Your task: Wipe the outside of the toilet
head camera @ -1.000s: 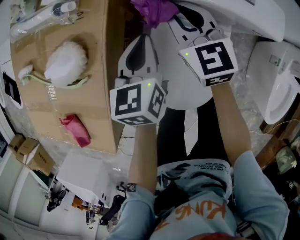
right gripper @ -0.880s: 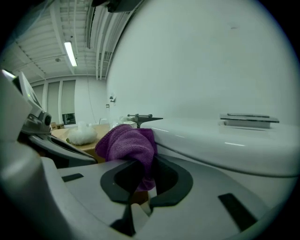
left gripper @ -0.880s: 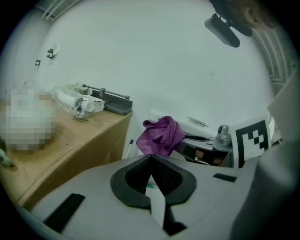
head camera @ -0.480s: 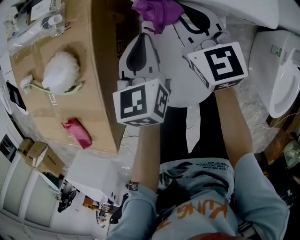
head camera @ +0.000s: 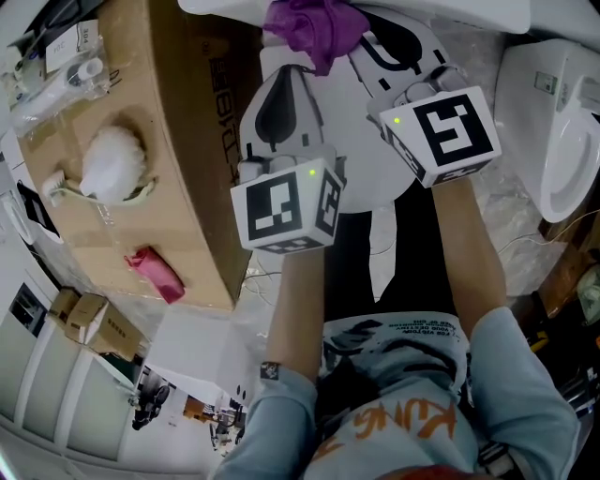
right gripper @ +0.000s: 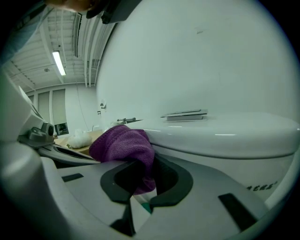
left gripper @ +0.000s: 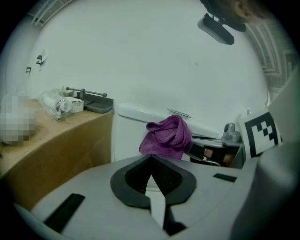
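Note:
The white toilet (head camera: 441,11) runs along the top of the head view, and its rim (right gripper: 225,133) fills the right gripper view. My right gripper (head camera: 354,36) is shut on a purple cloth (head camera: 314,26), which is bunched against the toilet's outside. In the right gripper view the cloth (right gripper: 123,145) hangs down between the jaws of that gripper (right gripper: 140,177). My left gripper (head camera: 284,82) hovers just left of the cloth, shut with nothing in it. The left gripper view has its jaws (left gripper: 151,160) closed, with the cloth (left gripper: 166,136) and toilet (left gripper: 136,114) beyond them.
A cardboard box (head camera: 183,178) stands close on the left, carrying a white brush (head camera: 111,167), a red rag (head camera: 155,272) and bagged items (head camera: 61,66). A second white toilet (head camera: 562,141) sits at the right. Cables and plastic sheeting lie on the floor below.
The head view has swung, so the box now looks more tilted. Both grippers have edged slightly up toward the toilet, and the cloth stays in the right gripper.

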The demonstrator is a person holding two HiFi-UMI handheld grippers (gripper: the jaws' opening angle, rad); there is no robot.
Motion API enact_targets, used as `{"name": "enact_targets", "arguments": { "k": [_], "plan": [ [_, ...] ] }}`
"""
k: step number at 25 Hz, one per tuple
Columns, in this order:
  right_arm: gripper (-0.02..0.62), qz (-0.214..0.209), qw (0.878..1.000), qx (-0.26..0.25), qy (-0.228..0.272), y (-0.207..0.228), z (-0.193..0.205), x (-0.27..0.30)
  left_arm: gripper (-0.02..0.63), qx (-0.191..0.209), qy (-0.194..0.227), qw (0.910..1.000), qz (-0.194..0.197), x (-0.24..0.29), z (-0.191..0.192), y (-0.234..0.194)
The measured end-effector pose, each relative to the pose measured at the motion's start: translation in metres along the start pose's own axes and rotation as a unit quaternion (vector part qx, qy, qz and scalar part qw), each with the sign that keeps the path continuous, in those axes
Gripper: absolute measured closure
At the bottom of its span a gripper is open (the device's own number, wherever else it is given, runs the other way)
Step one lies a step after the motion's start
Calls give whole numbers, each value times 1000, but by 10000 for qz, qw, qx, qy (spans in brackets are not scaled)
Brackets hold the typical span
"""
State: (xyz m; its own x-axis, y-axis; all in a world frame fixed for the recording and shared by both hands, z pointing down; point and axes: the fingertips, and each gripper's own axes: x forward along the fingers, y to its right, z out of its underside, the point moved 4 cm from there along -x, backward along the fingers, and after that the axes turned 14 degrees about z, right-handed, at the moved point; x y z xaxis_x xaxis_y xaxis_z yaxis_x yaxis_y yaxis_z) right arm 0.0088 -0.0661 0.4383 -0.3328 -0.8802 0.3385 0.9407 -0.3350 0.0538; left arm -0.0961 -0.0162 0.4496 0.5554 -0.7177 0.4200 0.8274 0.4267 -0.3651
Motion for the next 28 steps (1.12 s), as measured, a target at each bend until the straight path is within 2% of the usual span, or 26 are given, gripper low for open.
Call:
{"name": "enact_targets", "arguments": {
  "k": [22, 28],
  "plan": [
    [530, 786, 9953, 528, -191, 88, 25, -53, 581, 470, -304, 9972, 487, 40, 7, 56],
    [529, 1042, 9920, 654, -275, 118, 34, -69, 581, 387, -392, 9964, 642, 57, 11, 76]
  ]
}}
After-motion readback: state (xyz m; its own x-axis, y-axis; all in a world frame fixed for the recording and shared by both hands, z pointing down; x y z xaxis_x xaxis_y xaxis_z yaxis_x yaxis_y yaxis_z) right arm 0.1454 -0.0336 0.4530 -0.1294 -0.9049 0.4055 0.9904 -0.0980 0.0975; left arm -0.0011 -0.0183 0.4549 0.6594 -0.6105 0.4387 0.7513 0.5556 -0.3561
